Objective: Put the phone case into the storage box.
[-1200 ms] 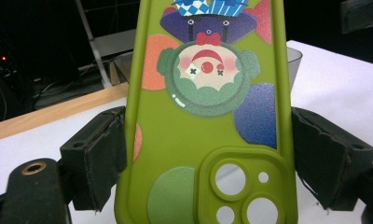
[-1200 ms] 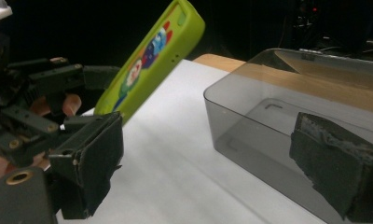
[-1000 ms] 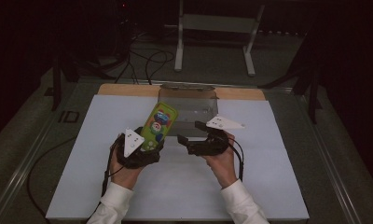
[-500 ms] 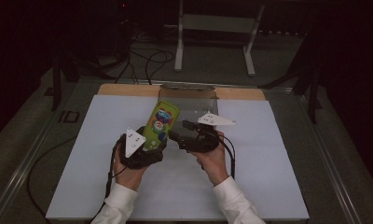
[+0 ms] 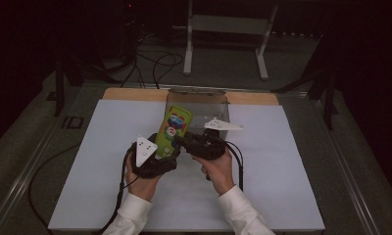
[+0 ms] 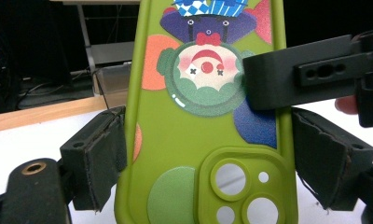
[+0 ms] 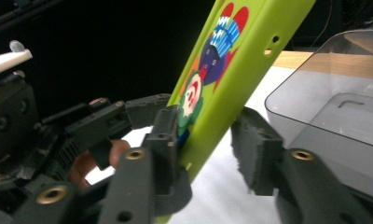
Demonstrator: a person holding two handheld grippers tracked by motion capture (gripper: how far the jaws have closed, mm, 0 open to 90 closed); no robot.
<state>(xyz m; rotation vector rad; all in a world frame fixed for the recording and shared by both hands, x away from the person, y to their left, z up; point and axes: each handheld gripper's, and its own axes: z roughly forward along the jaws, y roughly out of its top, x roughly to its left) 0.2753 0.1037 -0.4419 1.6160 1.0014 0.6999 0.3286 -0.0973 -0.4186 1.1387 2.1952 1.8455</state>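
A green phone case (image 5: 173,128) printed with a cartoon clown is held tilted above the white board. My left gripper (image 5: 165,152) is shut on its lower end, one pad against each long edge (image 6: 105,158). My right gripper (image 5: 178,141) comes in from the right. Its jaws have just been closing over the case's right edge (image 7: 250,42). One pad (image 7: 168,135) lies on the printed face and the other (image 7: 254,149) is against the back. In the left gripper view the right gripper's jaw crosses the clown print.
A clear smoky plastic box (image 5: 198,100) stands just behind the case, close to the right gripper (image 7: 334,102). The white board (image 5: 282,186) covers the table, with a wooden strip (image 5: 130,94) along its far edge. Cables and a metal stand lie beyond.
The right gripper has moved left to the case and its jaws have closed over the case's edge. The left gripper and the case have stayed in place.
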